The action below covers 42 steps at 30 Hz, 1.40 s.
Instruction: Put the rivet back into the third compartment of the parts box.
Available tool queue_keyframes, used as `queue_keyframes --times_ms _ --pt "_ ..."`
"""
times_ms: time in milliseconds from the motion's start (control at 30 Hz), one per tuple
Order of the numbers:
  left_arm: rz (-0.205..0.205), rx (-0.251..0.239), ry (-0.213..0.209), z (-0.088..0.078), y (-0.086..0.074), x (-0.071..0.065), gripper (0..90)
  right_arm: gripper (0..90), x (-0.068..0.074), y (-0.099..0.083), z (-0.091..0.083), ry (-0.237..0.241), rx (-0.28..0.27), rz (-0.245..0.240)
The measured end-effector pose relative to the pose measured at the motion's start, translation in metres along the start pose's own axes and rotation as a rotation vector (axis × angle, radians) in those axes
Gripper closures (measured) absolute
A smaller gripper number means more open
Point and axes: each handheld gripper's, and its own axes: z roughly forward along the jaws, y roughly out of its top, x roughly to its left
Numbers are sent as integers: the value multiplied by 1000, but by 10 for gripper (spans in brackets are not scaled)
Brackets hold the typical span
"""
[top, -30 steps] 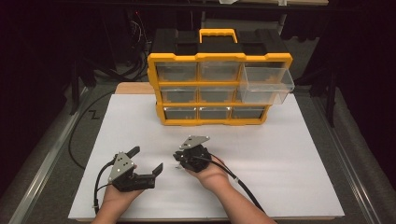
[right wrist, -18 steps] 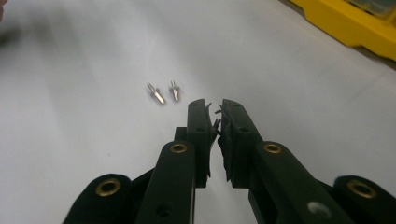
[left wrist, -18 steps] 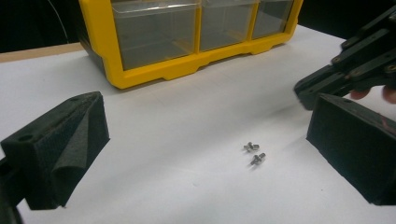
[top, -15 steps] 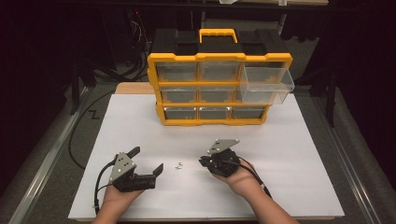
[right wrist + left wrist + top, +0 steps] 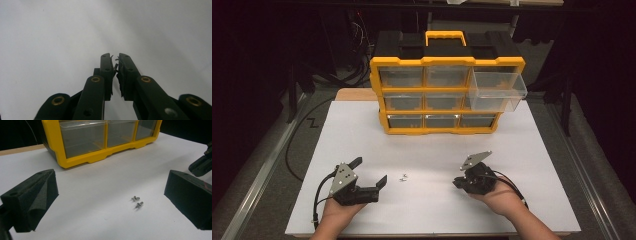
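Left gripper (image 5: 371, 176): jaws wide apart, resting on the white table surface (image 5: 362, 130), pointed toward the screws.
Two small silver metal screws (image 5: 137, 201): lying side by side on the white surface, ahead of the left jaws and nearer the right-hand jaw in the left gripper view; touching neither.
Right gripper (image 5: 457, 181): jaws together, nothing between them, well apart from the screws.
Yellow plastic organiser with clear drawers (image 5: 442, 65): beyond both pairs of jaws.
Clear plastic drawer (image 5: 497, 90): pulled out of the organiser's top row.
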Motion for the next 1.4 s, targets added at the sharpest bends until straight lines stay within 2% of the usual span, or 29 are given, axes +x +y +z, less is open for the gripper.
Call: queue_keyframes --times_ms 267,433,500,600,867,1167,1400 --pt "3 -13 -4 0 0 -1 4 838 -10 -8 -18 18 80 1" --pt "6 -15 -4 0 0 -1 4 837 -16 -6 -33 33 133 1" --pt "6 -19 -3 0 0 -1 4 837 -18 -4 -39 35 152 -20" --pt "7 -19 -4 0 0 -1 4 837 -22 -1 -51 48 175 -24" --pt "7 -23 -8 -1 0 -1 4 837 -31 9 -84 76 201 -51" --pt "13 -22 -13 -1 0 -2 4 838 -33 31 -111 68 235 -93" --pt "11 -26 -15 -1 0 -2 4 838 -37 50 -138 55 230 -103"
